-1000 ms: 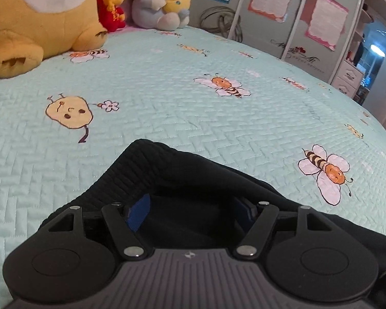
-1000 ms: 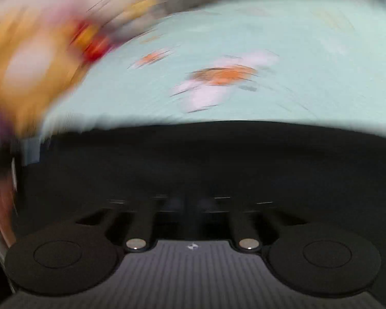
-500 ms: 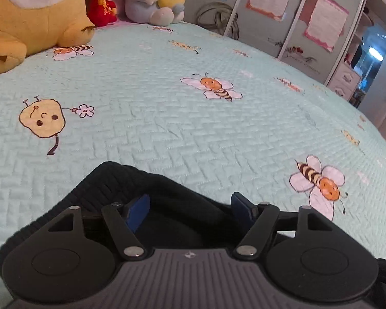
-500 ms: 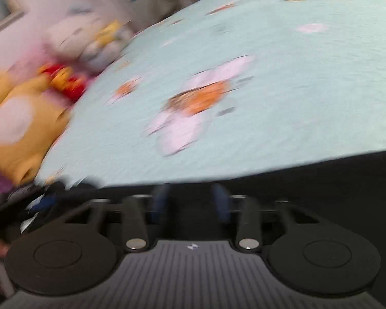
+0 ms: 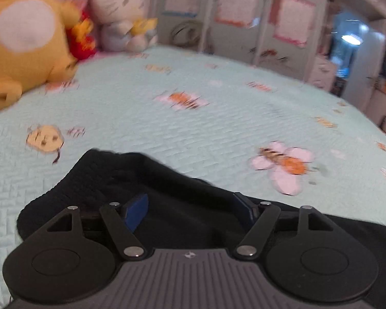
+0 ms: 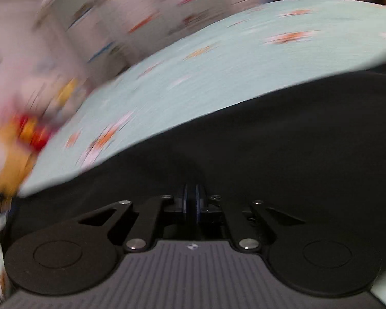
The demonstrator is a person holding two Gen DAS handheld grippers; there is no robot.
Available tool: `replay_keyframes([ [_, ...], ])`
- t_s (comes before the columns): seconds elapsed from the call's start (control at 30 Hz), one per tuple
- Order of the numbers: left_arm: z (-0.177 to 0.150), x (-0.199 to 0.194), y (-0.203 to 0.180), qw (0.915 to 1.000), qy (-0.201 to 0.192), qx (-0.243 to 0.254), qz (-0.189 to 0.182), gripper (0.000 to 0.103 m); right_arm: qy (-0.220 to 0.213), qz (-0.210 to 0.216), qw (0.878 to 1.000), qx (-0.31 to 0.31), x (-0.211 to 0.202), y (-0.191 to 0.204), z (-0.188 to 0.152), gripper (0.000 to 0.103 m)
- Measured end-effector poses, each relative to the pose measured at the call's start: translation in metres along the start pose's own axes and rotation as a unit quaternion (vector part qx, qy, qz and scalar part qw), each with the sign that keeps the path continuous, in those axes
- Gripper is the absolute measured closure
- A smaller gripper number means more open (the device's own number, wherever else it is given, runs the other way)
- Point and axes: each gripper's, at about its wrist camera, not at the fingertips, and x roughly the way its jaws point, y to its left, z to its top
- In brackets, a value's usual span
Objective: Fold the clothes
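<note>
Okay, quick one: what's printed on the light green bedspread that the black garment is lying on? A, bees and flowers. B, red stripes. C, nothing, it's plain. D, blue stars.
A: the left wrist view shows a bee on a pink flower printed on the bedspread just beyond the black garment, with more such prints farther back.

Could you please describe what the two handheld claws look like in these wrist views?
Both match: the left claw and right claw have blue pads on black linkage arms with silver pivot screws, two round black discs, and a ribbed grey body with a small emblem.
</note>
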Motion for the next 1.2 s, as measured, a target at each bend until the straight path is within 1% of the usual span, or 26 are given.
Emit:
replay_keyframes([
  [0.07, -0.012, -0.023, -0.019, 0.9995, -0.018, 0.024, -0.012, 0.027, -0.026, -0.011, 1.000, 0.010, -0.023, -0.007, 0.001, 0.080],
  [0.1, -0.022, -0.030, -0.032, 0.9988, -0.016, 0.039, -0.026, 0.027, -0.039, -0.017, 0.999, 0.015, -0.034, -0.010, 0.002, 0.077],
  [0.17, -0.041, -0.043, -0.060, 0.9958, -0.013, 0.073, -0.054, 0.026, -0.062, -0.026, 0.997, 0.021, -0.054, -0.016, 0.002, 0.063],
  [0.2, -0.054, -0.047, -0.076, 0.9924, -0.010, 0.103, -0.066, 0.026, -0.061, -0.028, 0.998, 0.011, -0.056, -0.013, 0.000, 0.060],
  [0.23, -0.067, -0.051, -0.090, 0.9881, -0.008, 0.133, -0.076, 0.026, -0.052, -0.042, 0.998, -0.004, -0.057, -0.014, -0.003, 0.059],
  [0.3, -0.095, -0.055, -0.111, 0.9774, 0.002, 0.193, -0.085, 0.026, -0.040, -0.099, 0.994, -0.028, -0.059, -0.021, -0.008, 0.063],
  [0.37, -0.116, -0.059, -0.124, 0.9644, 0.008, 0.249, -0.090, 0.026, -0.072, -0.145, 0.987, -0.018, -0.078, -0.034, -0.007, 0.064],
  [0.4, -0.122, -0.063, -0.127, 0.9596, 0.001, 0.268, -0.084, 0.027, -0.087, -0.149, 0.985, -0.014, -0.089, -0.037, -0.005, 0.064],
  [0.43, -0.124, -0.068, -0.131, 0.9575, -0.007, 0.276, -0.083, 0.027, -0.098, -0.147, 0.984, -0.015, -0.098, -0.039, -0.003, 0.063],
  [0.47, -0.123, -0.070, -0.134, 0.9581, -0.007, 0.271, -0.093, 0.026, -0.100, -0.131, 0.986, -0.031, -0.105, -0.036, -0.003, 0.063],
  [0.5, -0.121, -0.070, -0.136, 0.9597, 0.002, 0.258, -0.110, 0.025, -0.102, -0.115, 0.987, -0.047, -0.110, -0.033, -0.004, 0.062],
  [0.53, -0.120, -0.067, -0.139, 0.9601, 0.011, 0.252, -0.120, 0.025, -0.100, -0.099, 0.988, -0.060, -0.111, -0.026, -0.007, 0.057],
  [0.57, -0.121, -0.063, -0.142, 0.9589, 0.016, 0.256, -0.120, 0.025, -0.098, -0.081, 0.989, -0.072, -0.111, -0.019, -0.010, 0.053],
  [0.63, -0.130, -0.060, -0.150, 0.9558, 0.024, 0.272, -0.109, 0.025, -0.084, -0.048, 0.990, -0.100, -0.102, -0.005, -0.021, 0.051],
  [0.67, -0.135, -0.061, -0.152, 0.9560, 0.026, 0.273, -0.104, 0.025, -0.076, -0.043, 0.989, -0.116, -0.096, 0.000, -0.027, 0.051],
  [0.7, -0.138, -0.063, -0.153, 0.9566, 0.029, 0.272, -0.102, 0.025, -0.071, -0.064, 0.988, -0.117, -0.090, -0.004, -0.028, 0.051],
  [0.73, -0.136, -0.065, -0.150, 0.9578, 0.031, 0.266, -0.104, 0.025, -0.071, -0.096, 0.989, -0.088, -0.089, -0.019, -0.023, 0.052],
  [0.8, -0.133, -0.071, -0.145, 0.9603, 0.034, 0.255, -0.109, 0.025, -0.077, -0.151, 0.985, -0.021, -0.092, -0.050, -0.013, 0.062],
  [0.83, -0.131, -0.073, -0.142, 0.9614, 0.036, 0.249, -0.111, 0.025, -0.108, -0.142, 0.983, 0.044, -0.108, -0.073, -0.008, 0.068],
  [0.87, -0.129, -0.075, -0.140, 0.9628, 0.037, 0.243, -0.112, 0.025, -0.138, -0.132, 0.976, 0.109, -0.124, -0.095, -0.003, 0.066],
  [0.9, -0.125, -0.077, -0.138, 0.9647, 0.035, 0.236, -0.111, 0.025, -0.167, -0.128, 0.964, 0.162, -0.140, -0.115, 0.001, 0.063],
  [0.97, -0.118, -0.079, -0.138, 0.9671, 0.034, 0.225, -0.113, 0.025, -0.209, -0.151, 0.946, 0.198, -0.166, -0.142, 0.004, 0.050],
  [1.03, -0.115, -0.079, -0.141, 0.9685, 0.043, 0.212, -0.123, 0.024, -0.209, -0.123, 0.938, 0.249, -0.175, -0.169, 0.003, 0.050],
  [1.1, -0.117, -0.077, -0.145, 0.9690, 0.068, 0.203, -0.123, 0.024, -0.210, -0.094, 0.926, 0.299, -0.181, -0.194, 0.003, 0.050],
  [1.17, -0.120, -0.077, -0.147, 0.9688, 0.076, 0.204, -0.120, 0.024, -0.208, -0.062, 0.911, 0.350, -0.175, -0.218, -0.005, 0.042],
  [1.2, -0.120, -0.079, -0.148, 0.9685, 0.076, 0.205, -0.119, 0.024, -0.207, -0.047, 0.903, 0.374, -0.169, -0.226, -0.006, 0.041],
])
